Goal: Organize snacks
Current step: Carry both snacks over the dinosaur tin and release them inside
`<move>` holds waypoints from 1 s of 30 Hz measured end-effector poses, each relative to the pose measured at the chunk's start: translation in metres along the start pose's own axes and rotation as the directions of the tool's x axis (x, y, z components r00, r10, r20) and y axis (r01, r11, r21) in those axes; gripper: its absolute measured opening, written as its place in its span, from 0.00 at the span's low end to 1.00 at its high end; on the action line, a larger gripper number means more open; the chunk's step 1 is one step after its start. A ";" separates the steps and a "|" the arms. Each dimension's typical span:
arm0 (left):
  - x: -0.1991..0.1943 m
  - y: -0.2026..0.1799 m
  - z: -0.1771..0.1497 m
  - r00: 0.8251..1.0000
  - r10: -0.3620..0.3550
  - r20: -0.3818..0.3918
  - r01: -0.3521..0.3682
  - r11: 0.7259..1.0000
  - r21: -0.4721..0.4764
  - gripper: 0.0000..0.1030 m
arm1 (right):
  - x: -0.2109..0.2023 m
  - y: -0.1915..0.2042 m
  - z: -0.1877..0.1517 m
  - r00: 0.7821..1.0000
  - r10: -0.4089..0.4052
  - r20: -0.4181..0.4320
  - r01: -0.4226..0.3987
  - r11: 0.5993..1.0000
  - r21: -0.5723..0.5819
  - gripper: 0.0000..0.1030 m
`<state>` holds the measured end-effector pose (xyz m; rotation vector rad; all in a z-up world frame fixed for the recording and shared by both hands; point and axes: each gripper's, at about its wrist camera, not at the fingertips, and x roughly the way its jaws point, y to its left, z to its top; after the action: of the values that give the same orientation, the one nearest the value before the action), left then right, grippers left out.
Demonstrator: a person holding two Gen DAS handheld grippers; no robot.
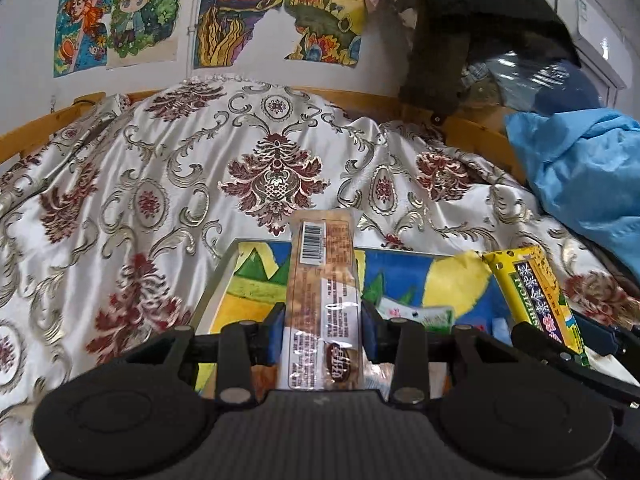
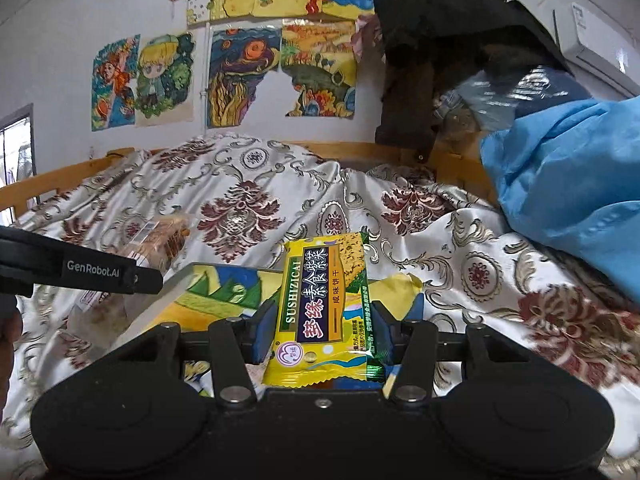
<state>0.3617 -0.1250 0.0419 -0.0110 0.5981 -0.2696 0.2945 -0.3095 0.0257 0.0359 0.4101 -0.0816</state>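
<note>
Clamped between the left gripper's (image 1: 323, 332) blue pads, a long brown snack bar (image 1: 323, 300) is held pointing straight forward above a painted tray (image 1: 224, 276). Likewise a yellow cracker packet (image 2: 324, 312) is gripped lengthwise by the right gripper (image 2: 324, 334). A small green packet (image 1: 416, 314) in the tray is shown only by the left view.

My two handheld tools are matte black plastic: the left gripper (image 1: 323, 336) and right gripper (image 2: 325, 334) each carry blue finger pads (image 1: 275, 334), silver pivot screws, ribbed bodies and white "GenRobot.AI" lettering on the side.
</note>
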 end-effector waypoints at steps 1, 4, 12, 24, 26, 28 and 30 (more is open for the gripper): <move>0.007 -0.001 0.002 1.000 -0.001 -0.006 0.001 1.000 -0.001 0.39 | 0.008 -0.001 0.000 1.000 -0.002 -0.008 0.002 1.000 0.004 0.50; 0.029 -0.004 0.005 1.000 0.010 -0.015 -0.009 1.000 0.011 0.39 | 0.036 -0.007 -0.002 0.999 -0.019 -0.048 0.019 1.000 0.014 0.50; 0.064 -0.013 -0.006 0.998 0.029 -0.061 -0.025 0.998 0.058 0.39 | 0.073 -0.018 -0.019 0.988 -0.052 -0.142 0.056 0.998 0.021 0.50; 0.083 -0.013 -0.021 0.989 0.032 -0.144 -0.027 0.999 0.039 0.41 | 0.080 -0.017 -0.022 0.986 -0.064 -0.153 0.066 0.998 0.008 0.61; 0.086 -0.013 -0.023 0.986 0.022 -0.165 -0.017 0.999 0.031 0.43 | 0.081 -0.016 -0.022 0.986 -0.054 -0.156 0.057 0.998 0.010 0.66; 0.084 -0.013 -0.024 0.986 0.014 -0.165 -0.010 1.000 0.024 0.53 | 0.078 -0.017 -0.022 0.986 -0.053 -0.158 0.056 0.998 0.013 0.73; 0.079 -0.013 -0.025 0.988 0.019 -0.153 -0.014 0.999 0.031 0.67 | 0.069 -0.018 -0.022 0.989 -0.048 -0.138 0.050 0.999 0.014 0.81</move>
<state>0.4075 -0.1561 -0.0214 0.0439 0.7466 -0.2647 0.3473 -0.3310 -0.0223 0.0486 0.5482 -0.1318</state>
